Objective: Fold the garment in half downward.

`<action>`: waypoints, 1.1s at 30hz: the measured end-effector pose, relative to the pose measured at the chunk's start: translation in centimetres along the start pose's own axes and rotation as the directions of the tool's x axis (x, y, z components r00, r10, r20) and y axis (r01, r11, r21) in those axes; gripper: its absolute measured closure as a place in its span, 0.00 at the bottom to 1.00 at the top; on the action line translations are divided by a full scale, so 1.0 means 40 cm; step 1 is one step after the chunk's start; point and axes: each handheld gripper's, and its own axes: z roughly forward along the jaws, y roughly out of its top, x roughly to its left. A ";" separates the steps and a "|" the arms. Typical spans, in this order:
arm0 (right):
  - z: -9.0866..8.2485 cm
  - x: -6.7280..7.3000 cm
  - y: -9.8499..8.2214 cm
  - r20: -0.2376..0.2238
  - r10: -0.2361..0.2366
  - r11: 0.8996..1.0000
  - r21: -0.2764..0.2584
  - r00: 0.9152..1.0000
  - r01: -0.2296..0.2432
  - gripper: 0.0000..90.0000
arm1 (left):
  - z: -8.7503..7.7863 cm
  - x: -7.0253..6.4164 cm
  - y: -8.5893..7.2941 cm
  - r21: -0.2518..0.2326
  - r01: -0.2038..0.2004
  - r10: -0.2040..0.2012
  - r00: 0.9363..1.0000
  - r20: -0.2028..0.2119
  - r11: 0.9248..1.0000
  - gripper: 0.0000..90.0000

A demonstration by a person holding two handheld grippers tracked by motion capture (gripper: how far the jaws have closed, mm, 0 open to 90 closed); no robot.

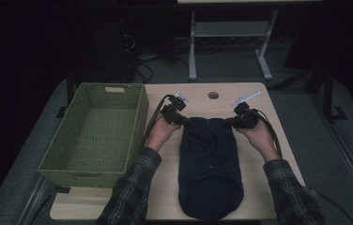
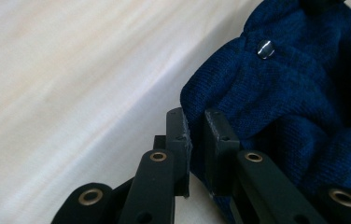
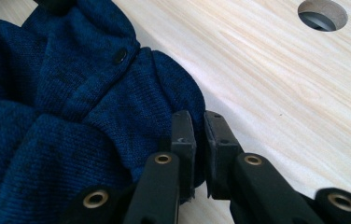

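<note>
Navy knit cardigan soft, limp, light; left gripper and right gripper each pinching far corner; best hold there

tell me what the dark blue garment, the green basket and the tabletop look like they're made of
Garment: knitted fabric, probably wool or a blend; fine ribbed stitches, soft matte folds, small buttons.
Basket: looks woven, maybe paper cord or plastic wicker; a regular matte weave, olive green.
Tabletop: pale wood-grain surface, likely laminate or veneer; smooth, slightly shiny, with streaked grain.
</note>
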 end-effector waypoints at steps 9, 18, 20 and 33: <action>-0.047 0.006 0.055 0.031 -0.028 0.998 -0.048 0.999 0.029 0.93 | -0.072 0.001 0.048 -0.046 -0.033 0.031 0.999 -0.043 0.998 0.91; -0.107 0.020 0.119 0.092 -0.082 0.991 -0.100 0.992 0.091 0.93 | -0.145 -0.003 0.100 -0.090 -0.083 0.073 0.992 -0.103 0.993 0.91; -0.125 0.023 0.136 0.112 -0.091 0.988 -0.114 0.990 0.104 0.93 | -0.169 -0.004 0.118 -0.104 -0.095 0.082 0.989 -0.122 0.990 0.91; -0.155 0.080 0.117 0.152 -0.115 0.969 -0.200 0.982 0.145 0.93 | -0.209 -0.071 0.065 -0.147 -0.158 0.133 0.977 -0.166 0.976 0.90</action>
